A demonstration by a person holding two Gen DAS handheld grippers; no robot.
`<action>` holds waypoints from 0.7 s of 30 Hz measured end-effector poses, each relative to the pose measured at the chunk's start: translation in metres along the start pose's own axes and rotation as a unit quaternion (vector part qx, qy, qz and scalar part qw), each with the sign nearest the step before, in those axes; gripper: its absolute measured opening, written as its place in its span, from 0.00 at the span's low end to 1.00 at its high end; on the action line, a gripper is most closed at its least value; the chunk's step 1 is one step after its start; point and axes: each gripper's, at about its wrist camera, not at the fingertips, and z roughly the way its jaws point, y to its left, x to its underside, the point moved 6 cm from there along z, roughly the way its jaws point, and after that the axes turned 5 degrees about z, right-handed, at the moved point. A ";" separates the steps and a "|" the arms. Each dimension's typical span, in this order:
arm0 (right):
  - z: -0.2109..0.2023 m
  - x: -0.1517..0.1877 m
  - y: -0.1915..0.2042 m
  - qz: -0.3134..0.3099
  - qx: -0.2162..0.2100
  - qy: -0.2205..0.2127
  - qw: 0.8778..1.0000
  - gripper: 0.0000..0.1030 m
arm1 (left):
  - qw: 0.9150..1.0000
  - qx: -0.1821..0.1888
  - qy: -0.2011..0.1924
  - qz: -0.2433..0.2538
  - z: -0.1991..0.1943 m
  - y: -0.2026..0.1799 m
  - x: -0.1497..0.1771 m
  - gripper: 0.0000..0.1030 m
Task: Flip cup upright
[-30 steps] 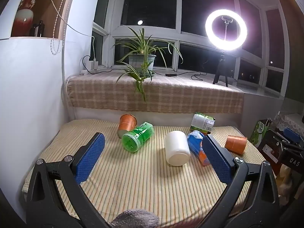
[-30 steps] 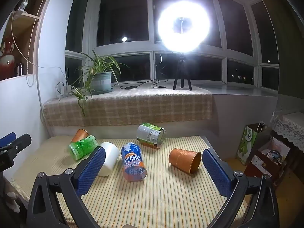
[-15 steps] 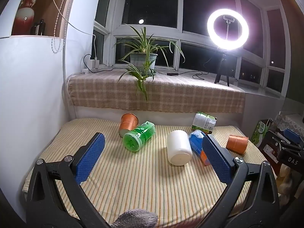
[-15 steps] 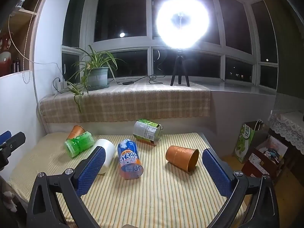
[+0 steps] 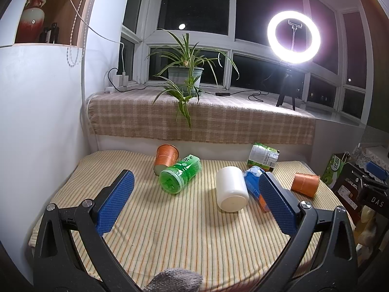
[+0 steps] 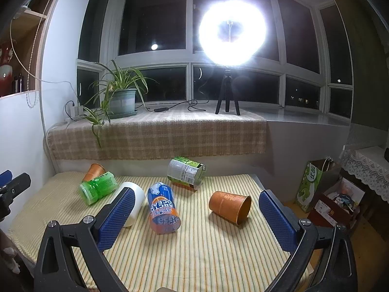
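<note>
Several cups and cans lie on their sides on a striped table (image 5: 184,238). An orange cup (image 6: 229,206) lies at the right, mouth toward me; it also shows in the left wrist view (image 5: 305,184). A second orange cup (image 5: 165,157) lies at the back left behind a green cup (image 5: 180,176). A white cup (image 5: 231,188) lies in the middle. My left gripper (image 5: 194,206) is open and empty, above the table's near side. My right gripper (image 6: 194,217) is open and empty, short of the orange cup.
A blue and orange can (image 6: 163,211) and a green-labelled can (image 6: 186,172) lie on the table (image 6: 194,255). Behind is a checked ledge (image 5: 199,124) with a potted plant (image 5: 186,75) and a ring light (image 5: 293,36). A wall stands left; bags and boxes (image 6: 325,194) stand right.
Both grippers have drifted a little; the view has shifted slightly down and closer to the table. Nothing on the table has moved. Both grippers stay open.
</note>
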 end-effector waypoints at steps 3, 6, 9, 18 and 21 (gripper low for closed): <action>0.000 -0.001 0.000 0.000 0.003 -0.002 1.000 1.00 | 1.000 0.000 0.000 0.000 0.000 -0.002 0.000 1.00; 0.000 -0.002 0.000 -0.006 0.011 -0.008 1.000 1.00 | 1.000 0.000 0.000 0.000 0.000 0.000 0.000 1.00; 0.000 -0.003 0.001 -0.011 0.015 -0.011 1.000 1.00 | 1.000 0.000 0.001 -0.001 0.002 0.001 0.002 1.00; 0.001 -0.003 0.001 -0.016 0.021 -0.015 1.000 1.00 | 1.000 0.001 0.003 0.000 0.004 0.005 0.007 1.00; 0.001 -0.002 0.001 -0.016 0.022 -0.015 1.000 1.00 | 1.000 0.000 0.003 0.000 0.005 0.005 0.009 1.00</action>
